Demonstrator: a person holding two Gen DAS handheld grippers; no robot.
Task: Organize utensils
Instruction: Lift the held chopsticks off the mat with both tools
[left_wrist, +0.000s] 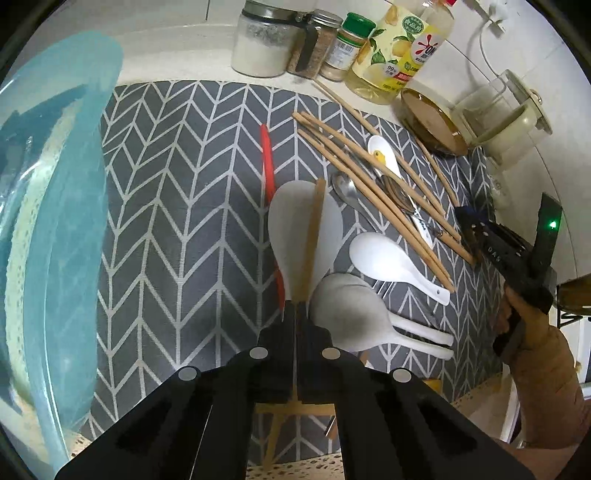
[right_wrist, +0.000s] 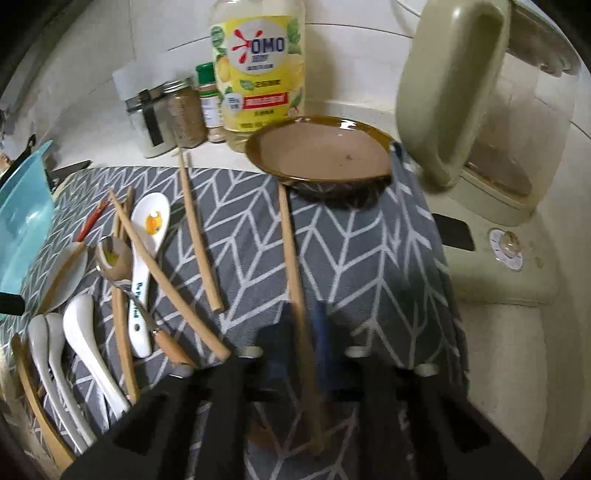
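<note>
My left gripper (left_wrist: 296, 308) is shut on the white rice paddle (left_wrist: 295, 225), which it holds above the grey patterned mat (left_wrist: 177, 206); a wooden chopstick (left_wrist: 314, 236) lies across the paddle. Several wooden chopsticks (left_wrist: 373, 192), a duck-print ceramic spoon (left_wrist: 384, 153), a metal spoon (left_wrist: 345, 190), white spoons (left_wrist: 388, 258) and a red utensil (left_wrist: 267, 158) lie on the mat. My right gripper (right_wrist: 304, 321) has its jaws around a wooden chopstick (right_wrist: 291, 254) whose far tip reaches the brown plate (right_wrist: 321, 151). It also shows at the right of the left wrist view (left_wrist: 476, 232).
A teal basin (left_wrist: 55, 221) stands at the left. Spice jars (left_wrist: 291, 40) and a yellow detergent bottle (right_wrist: 258, 70) line the back. A beige kettle (right_wrist: 469, 110) stands at the right on the counter. A wooden rack edge (right_wrist: 37, 406) is at the lower left.
</note>
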